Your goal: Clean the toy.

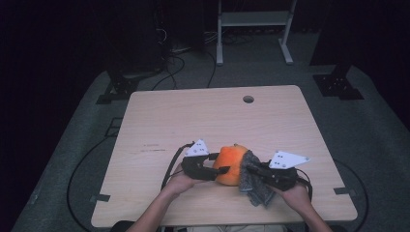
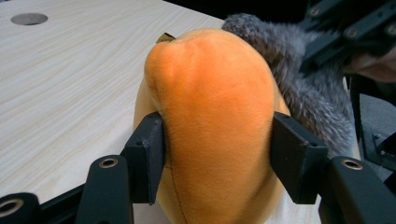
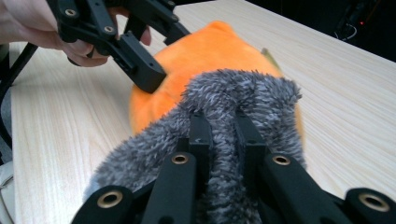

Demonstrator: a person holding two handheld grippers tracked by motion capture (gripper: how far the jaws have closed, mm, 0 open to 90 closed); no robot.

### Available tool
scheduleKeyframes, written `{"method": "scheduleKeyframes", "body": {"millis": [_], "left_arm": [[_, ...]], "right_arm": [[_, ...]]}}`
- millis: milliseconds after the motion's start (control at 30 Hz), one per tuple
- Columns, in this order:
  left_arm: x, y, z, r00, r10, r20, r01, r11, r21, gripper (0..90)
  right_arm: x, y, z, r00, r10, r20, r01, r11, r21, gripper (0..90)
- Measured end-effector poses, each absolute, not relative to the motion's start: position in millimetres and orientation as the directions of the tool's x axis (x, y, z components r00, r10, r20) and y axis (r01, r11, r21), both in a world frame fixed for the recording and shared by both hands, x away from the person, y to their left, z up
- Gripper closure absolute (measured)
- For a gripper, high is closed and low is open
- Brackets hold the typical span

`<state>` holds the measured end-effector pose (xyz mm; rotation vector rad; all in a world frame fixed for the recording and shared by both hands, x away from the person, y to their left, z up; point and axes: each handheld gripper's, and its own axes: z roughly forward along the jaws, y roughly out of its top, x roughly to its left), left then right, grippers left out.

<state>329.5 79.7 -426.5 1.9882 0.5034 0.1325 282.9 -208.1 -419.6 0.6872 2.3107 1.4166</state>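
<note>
And here's the left gripper [image 1: 223,170] clamped onto the rounded orange plush toy [image 1: 231,164], one black pad on each flank of it. From the left gripper view the jaws are partway closed, pads [image 2: 148,154] pressing into the soft fabric of the orange plush toy [image 2: 215,121] on both sides. The toy stands upright on the pale wood-grain table [image 1: 193,121], toward the near edge and about midway between left and right, with a small brownish stem tip at its top.

Over on the right, the right gripper [image 1: 251,169] has its jaws drawn in close together, pinching a fold of the shaggy grey cloth [image 1: 254,181]. In the right gripper view the grey cloth [image 3: 224,121] bunches up between and over the two black jaws and lies against the right flank of the orange toy [image 3: 210,56]. The cloth hangs down toward the table on the near side of that gripper.

Both hands come in from the near edge, left hand [image 1: 181,181] and right hand [image 1: 295,193], each under a grey three-cornered plate. A round hole [image 1: 248,99] sits in the table's far side, well apart from the action.
</note>
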Motion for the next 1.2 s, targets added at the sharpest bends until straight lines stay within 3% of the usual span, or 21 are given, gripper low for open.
{"method": "scheduleKeyframes", "body": {"millis": [133, 233, 367, 433, 600, 700, 967, 1067, 1100, 1200], "left_arm": [[322.8, 74.3, -425.1, 0.927, 0.373, -0.045, 0.214, -0.423, 0.881, 40.8], [318.3, 72.9, -424.0, 0.942, 0.336, -0.011, 0.171, -0.451, 0.876, 40.6], [322.6, 79.3, -424.1, 0.949, 0.292, -0.12, 0.235, -0.4, 0.886, 35.1], [324.7, 80.3, -425.4, 0.944, 0.3, -0.141, 0.252, -0.374, 0.893, 38.9], [316.5, 71.5, -423.0, 0.952, 0.301, -0.057, 0.185, -0.416, 0.89, 42.3], [310.4, 67.2, -422.4, 0.956, 0.292, 0.024, 0.124, -0.475, 0.871, 42.2], [315.0, 73.2, -425.5, 0.951, 0.308, -0.002, 0.154, -0.471, 0.869, 42.6], [317.6, 69.3, -421.8, 0.942, 0.332, -0.059, 0.209, -0.436, 0.875, 25.6], [317.7, 67.0, -421.7, 0.938, 0.338, -0.073, 0.221, -0.424, 0.878, 23.6], [314.1, 65.1, -423.1, 0.94, 0.34, -0.035, 0.189, -0.434, 0.881, 32.3]], "right_arm": [[280.2, -209.8, -401.0, -0.845, 0.534, -0.032, 0.17, 0.325, 0.93, 79.6], [284.5, -204.1, -393.8, -0.848, 0.527, -0.055, 0.156, 0.347, 0.925, 79.5], [290.1, -203.4, -406.7, -0.852, 0.523, -0.024, 0.201, 0.37, 0.907, 79.5], [288.1, -205.5, -408.4, -0.852, 0.523, -0.018, 0.21, 0.374, 0.904, 79.6], [279.4, -201.0, -396.2, -0.875, 0.483, -0.014, 0.177, 0.346, 0.921, 79.4], [275.8, -184.9, -392.7, -0.892, 0.447, -0.062, 0.138, 0.4, 0.906, 79.4], [289.1, -204.4, -401.8, -0.86, 0.51, -0.033, 0.208, 0.409, 0.889, 79.5], [290.4, -210.0, -408.4, -0.853, 0.522, 0.005, 0.239, 0.383, 0.892, 79.5], [290.0, -209.5, -408.5, -0.857, 0.516, 0.006, 0.238, 0.385, 0.892, 79.5], [287.9, -207.4, -404.8, -0.861, 0.509, -0.006, 0.23, 0.4, 0.887, 79.3]]}}
